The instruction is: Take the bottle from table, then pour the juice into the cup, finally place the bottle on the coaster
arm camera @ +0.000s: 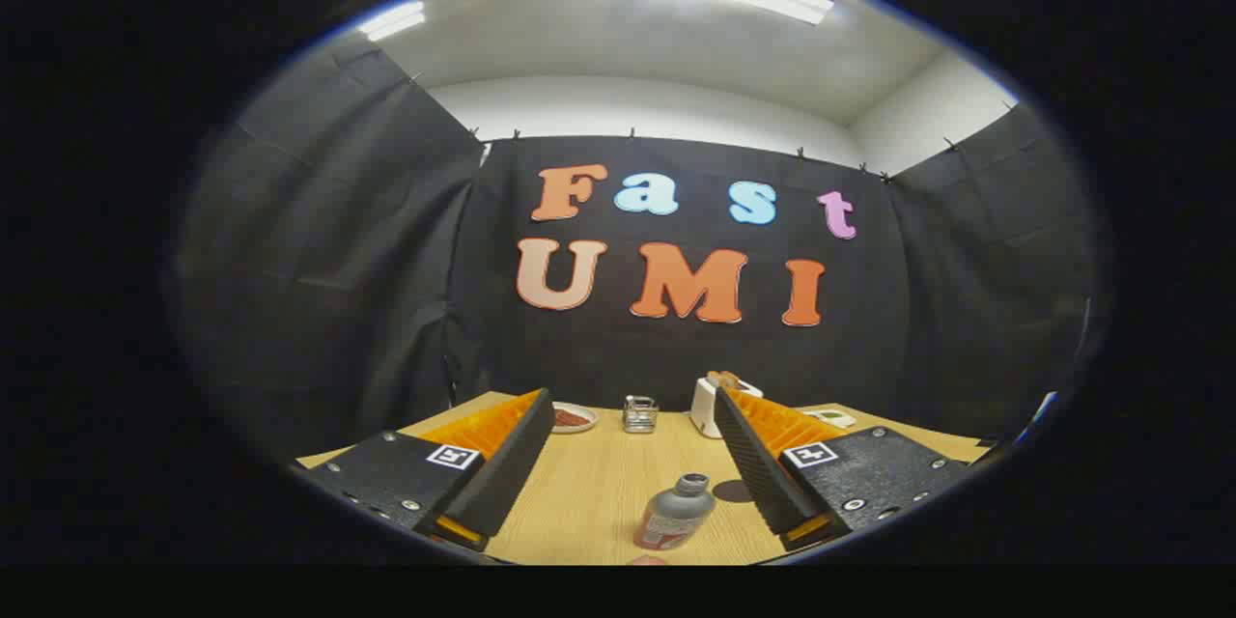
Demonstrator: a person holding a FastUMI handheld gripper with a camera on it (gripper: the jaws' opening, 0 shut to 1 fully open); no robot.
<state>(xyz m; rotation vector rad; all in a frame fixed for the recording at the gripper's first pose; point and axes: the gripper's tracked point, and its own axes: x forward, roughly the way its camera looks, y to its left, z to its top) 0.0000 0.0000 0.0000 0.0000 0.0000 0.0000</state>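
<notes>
Broadly, room: black cloth walls on three sides, white ceiling with strip lights above them.
Bench: pale wood grain, running from under the claw back to the rear cloth wall; its left and right edges show as slanting lines behind each finger.
Claw: spread wide, nothing between the pads, both fingers hanging above the bench and touching nothing.
Bottle: grey, with a dark cap and a red-and-white label, standing on the bench low between the two fingers, nearer the right finger than the left (it looks tilted, though that may be the lens).
Dark round patch: flat on the bench just right of the bottle, partly behind the right finger; I cannot tell whether it is the coaster.
White object: upright at the far edge, partly hidden by the right fingertip, something brownish at its top.
Small dish: shallow, reddish inside, at the far edge beside the left fingertip.
Glass cup: small, clear, at the far edge between dish and white object.
Open room: bare wood from the bottle to the far row.
</notes>
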